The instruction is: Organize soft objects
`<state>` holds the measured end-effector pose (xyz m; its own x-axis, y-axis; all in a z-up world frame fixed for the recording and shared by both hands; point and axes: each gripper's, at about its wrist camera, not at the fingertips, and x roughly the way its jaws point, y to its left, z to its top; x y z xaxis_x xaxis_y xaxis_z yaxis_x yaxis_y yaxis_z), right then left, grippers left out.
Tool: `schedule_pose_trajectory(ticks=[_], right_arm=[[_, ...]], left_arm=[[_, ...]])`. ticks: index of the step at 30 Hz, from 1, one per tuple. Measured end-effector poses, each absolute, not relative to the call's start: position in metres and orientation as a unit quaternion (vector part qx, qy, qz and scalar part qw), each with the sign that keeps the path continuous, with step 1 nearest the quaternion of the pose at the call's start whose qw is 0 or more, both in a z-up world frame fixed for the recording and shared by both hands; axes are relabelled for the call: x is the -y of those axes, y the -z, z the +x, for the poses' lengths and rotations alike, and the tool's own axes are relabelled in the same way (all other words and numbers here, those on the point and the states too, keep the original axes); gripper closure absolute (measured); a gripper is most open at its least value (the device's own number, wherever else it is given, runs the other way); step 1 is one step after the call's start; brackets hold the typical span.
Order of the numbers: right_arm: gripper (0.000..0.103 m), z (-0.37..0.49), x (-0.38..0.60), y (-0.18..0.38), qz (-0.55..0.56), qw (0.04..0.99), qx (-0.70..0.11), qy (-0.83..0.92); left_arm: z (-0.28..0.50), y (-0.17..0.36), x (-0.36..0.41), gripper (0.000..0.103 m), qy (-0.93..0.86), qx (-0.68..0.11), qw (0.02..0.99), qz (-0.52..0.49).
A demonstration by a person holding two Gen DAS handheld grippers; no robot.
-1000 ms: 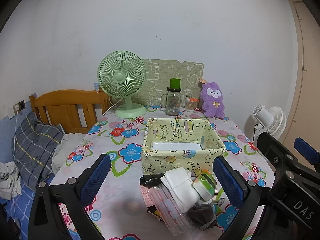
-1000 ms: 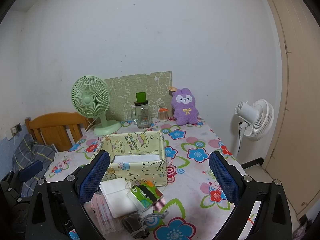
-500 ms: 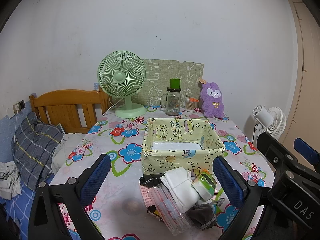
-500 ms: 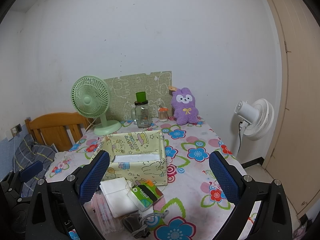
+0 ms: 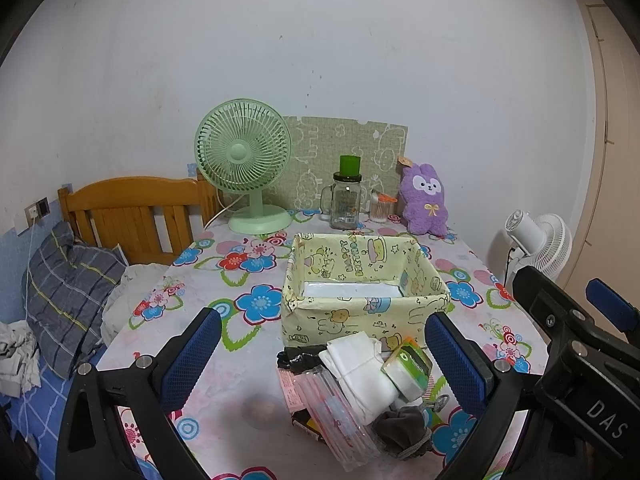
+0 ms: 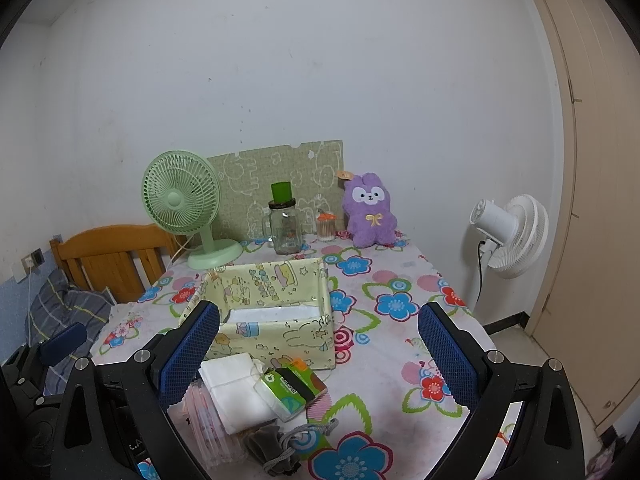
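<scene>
Yellow-green fabric printed with cartoon animals covers the storage box (image 5: 362, 284), which stands open-topped near the middle of the table (image 5: 208, 344) with its pale floor showing. Just in front of the box, on the flowered tablecloth, lies a small heap of soft things: a folded white cloth (image 5: 360, 372), a green tissue pack (image 5: 408, 368) leaning on the cloth's right side, a clear pack of pink items (image 5: 332, 408) on its left, a black piece (image 5: 300, 360) tucked behind, and a grey drawstring pouch (image 5: 404, 432) nearest the camera. The left gripper (image 5: 324, 360) hovers above this heap with its 2 blue-padded jaws wide apart, touching nothing. The right gripper (image 6: 318, 354) hangs just beside it, jaws likewise spread wide and empty, with the cloth and tissue pack between them in its view. At the far edge of the table, against the wall, stand a green desk fan (image 5: 244, 160), a glass jar (image 5: 346, 200) with a green cap, a small container (image 5: 380, 208) whose contents are too small to tell, and a purple plush rabbit (image 5: 426, 200) in front of a green patterned board (image 5: 348, 152). A white floor fan (image 6: 512, 232) stands off the table's right side, and a wooden headboard (image 5: 128, 208) with a plaid pillow (image 5: 68, 284) sits to the left.
</scene>
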<state>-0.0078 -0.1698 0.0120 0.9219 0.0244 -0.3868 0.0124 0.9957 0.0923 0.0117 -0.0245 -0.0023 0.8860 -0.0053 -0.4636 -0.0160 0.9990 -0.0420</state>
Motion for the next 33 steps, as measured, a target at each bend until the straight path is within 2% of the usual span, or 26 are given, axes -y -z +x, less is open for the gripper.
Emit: schedule_pose_trajectory(ticks=[13, 33], right_arm=[[0.003, -0.001, 0.169, 0.006, 0.05, 0.976, -0.213, -0.004], [0.007, 0.008, 0.158, 0.064, 0.061, 0.963, -0.262, -0.028]], left_arm=[[0.013, 0.021, 0.021, 0.003, -0.001, -0.251, 0.968, -0.025], [0.017, 0.077, 0.013, 0.009, -0.002, -0.298, 0.954, -0.021]])
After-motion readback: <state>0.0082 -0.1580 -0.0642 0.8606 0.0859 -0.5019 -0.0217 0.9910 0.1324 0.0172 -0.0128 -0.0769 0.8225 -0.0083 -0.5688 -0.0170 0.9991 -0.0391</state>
